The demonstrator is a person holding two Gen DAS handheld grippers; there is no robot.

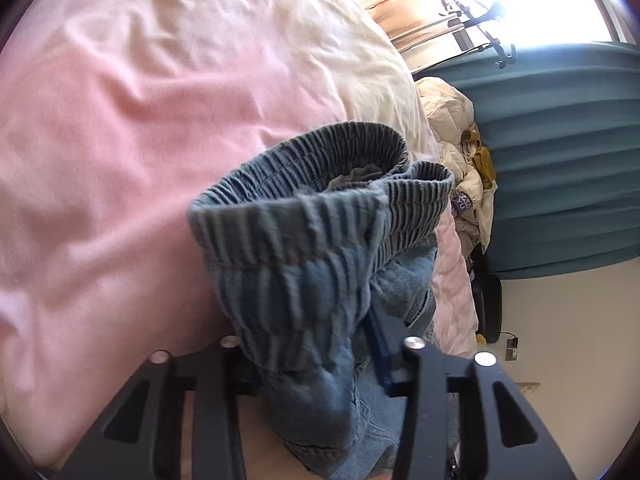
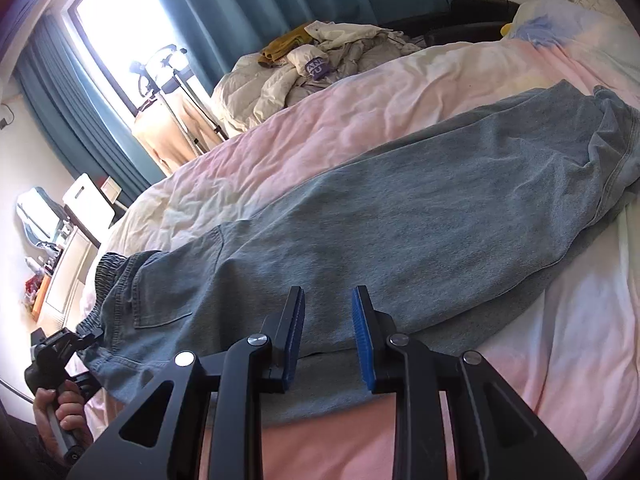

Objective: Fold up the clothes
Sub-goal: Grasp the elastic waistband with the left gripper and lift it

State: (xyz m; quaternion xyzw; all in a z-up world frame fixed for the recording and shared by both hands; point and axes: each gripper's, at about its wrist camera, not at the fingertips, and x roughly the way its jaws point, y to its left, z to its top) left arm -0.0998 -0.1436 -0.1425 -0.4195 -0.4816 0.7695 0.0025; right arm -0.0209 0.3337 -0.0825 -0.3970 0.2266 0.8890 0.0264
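Blue-grey jeans [image 2: 400, 220] lie lengthwise on the pink bed sheet [image 2: 340, 112], legs stretching away to the far right. Their elastic waistband [image 1: 304, 208] stands bunched up between the fingers of my left gripper [image 1: 316, 344], which is shut on it; only one blue pad [image 1: 380, 344] shows beside the denim. From the right wrist view, that left gripper [image 2: 86, 338] sits at the waistband corner, held by a hand [image 2: 60, 404]. My right gripper [image 2: 328, 320] hovers over the jeans' near edge around the seat, its jaws apart with only flat denim behind the gap.
A heap of cream bedding and clothes [image 2: 320, 56] lies at the bed's far side. Teal curtains [image 2: 240, 0] and a bright window stand beyond, with a lamp stand [image 2: 172, 80] beside them. A desk with clutter [image 2: 72, 248] is at the left. A pillow [image 2: 560, 20] lies at the head.
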